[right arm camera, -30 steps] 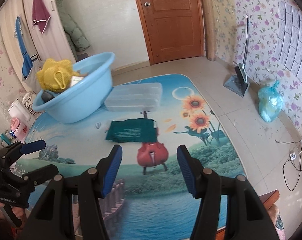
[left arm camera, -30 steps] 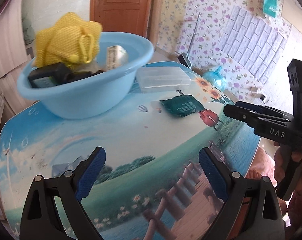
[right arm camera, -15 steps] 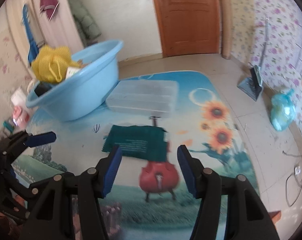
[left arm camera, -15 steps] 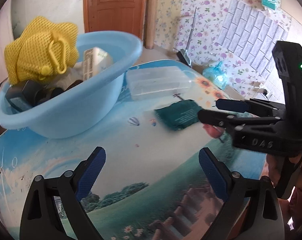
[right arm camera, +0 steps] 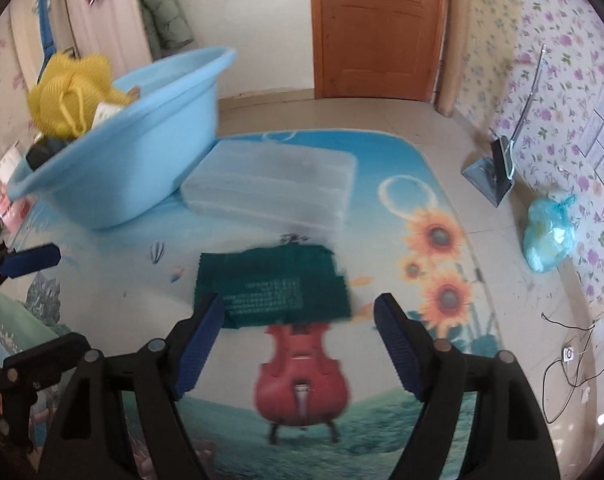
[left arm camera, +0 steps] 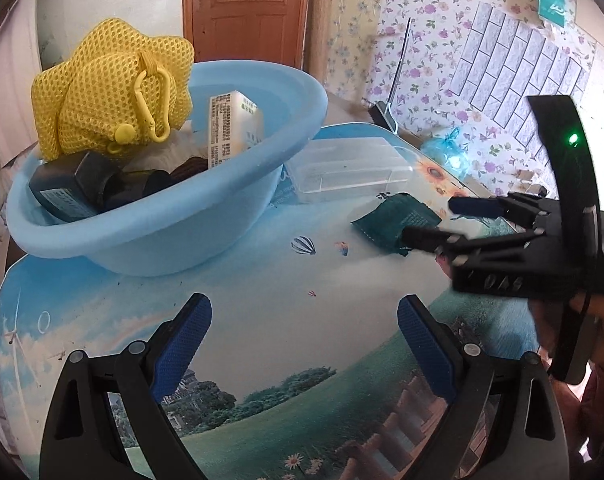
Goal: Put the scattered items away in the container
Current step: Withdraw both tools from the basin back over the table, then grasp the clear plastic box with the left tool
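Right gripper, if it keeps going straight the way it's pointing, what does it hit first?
Most likely the dark green packet, lying flat on the table just ahead of the open right gripper. Beyond it sits the clear plastic box. Depth is hard to judge.

Green packet (right arm camera: 272, 290) flat (beside filled basin (left arm camera: 174, 216)).

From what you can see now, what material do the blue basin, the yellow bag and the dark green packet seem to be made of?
The blue basin looks like smooth moulded plastic: even colour, soft sheen, rolled rim. The yellow bag is an open mesh fabric, probably synthetic; its holes show, and it carries a glossy yellow plastic-looking clip. The dark green packet seems to be thin plastic or foil film: flat, with serrated edges and small white print.
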The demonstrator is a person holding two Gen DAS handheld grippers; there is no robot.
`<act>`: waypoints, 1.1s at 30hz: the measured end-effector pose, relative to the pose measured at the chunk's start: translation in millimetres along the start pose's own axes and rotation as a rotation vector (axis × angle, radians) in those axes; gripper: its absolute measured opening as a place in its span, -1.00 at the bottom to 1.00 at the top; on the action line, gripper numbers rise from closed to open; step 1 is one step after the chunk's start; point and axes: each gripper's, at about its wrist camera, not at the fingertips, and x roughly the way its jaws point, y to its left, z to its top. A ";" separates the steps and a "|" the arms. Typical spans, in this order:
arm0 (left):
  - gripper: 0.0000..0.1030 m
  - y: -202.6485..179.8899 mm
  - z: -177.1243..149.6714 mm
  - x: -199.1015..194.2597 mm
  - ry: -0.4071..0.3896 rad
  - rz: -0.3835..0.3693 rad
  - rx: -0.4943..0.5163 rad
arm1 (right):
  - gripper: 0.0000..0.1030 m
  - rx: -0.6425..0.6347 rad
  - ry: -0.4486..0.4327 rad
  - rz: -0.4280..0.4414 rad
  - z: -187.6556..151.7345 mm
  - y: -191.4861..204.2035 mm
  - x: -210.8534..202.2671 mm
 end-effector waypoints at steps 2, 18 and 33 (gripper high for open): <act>0.83 2.1 -0.9 0.5 -0.002 -0.004 -0.006 | 0.51 0.049 -0.030 0.037 5.7 -10.1 -3.1; 0.83 28.9 -2.1 -6.9 -0.020 0.005 -0.060 | 0.54 -0.002 0.014 0.281 44.0 -1.8 38.2; 0.84 30.6 -4.3 -16.4 -0.042 0.000 -0.069 | 0.58 -0.250 0.084 0.478 -20.8 59.0 -19.7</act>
